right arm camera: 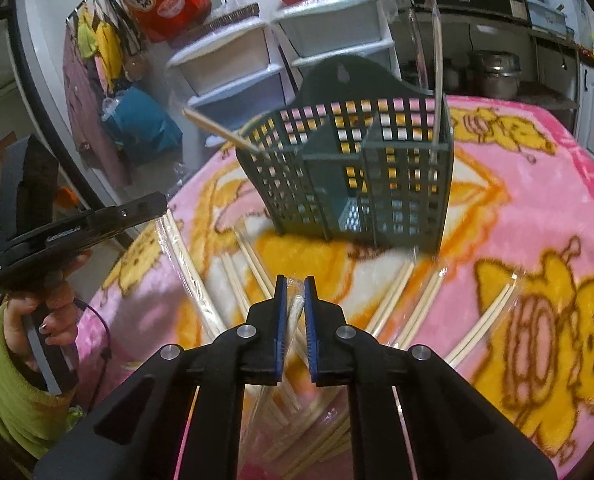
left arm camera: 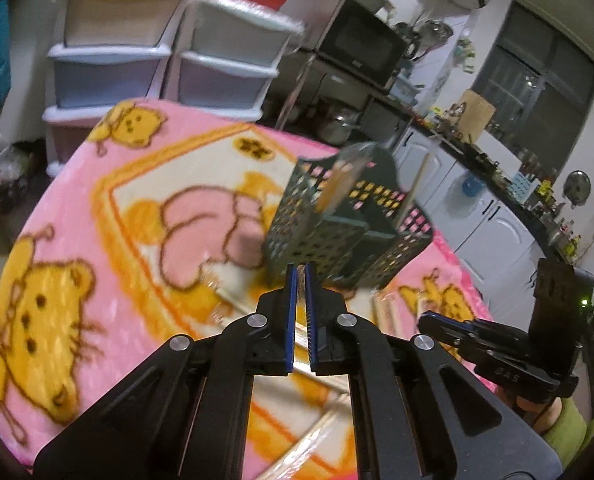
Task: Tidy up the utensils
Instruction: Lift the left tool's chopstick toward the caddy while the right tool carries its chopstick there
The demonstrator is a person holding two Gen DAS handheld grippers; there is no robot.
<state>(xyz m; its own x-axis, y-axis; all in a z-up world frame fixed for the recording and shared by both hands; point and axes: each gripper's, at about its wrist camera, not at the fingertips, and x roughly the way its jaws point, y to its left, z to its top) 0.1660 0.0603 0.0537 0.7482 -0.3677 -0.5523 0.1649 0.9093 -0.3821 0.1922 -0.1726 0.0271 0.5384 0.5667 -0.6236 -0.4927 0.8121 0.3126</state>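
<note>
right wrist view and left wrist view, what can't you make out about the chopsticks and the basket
- Left wrist view: motion blur smears the green basket; its contents are unreadable.
- Right wrist view: the right gripper is shut on a wrapped chopstick pair; its lower end is hidden by the fingers.
- Right wrist view: the loose chopsticks on the blanket are too blurred to count.

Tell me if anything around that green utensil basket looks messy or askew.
Yes. Wrapped chopsticks lie scattered loose on the pink blanket in front of the green basket, pointing different ways. One chopstick already in the basket leans far out over its left rim, while another stands nearly upright.
</note>
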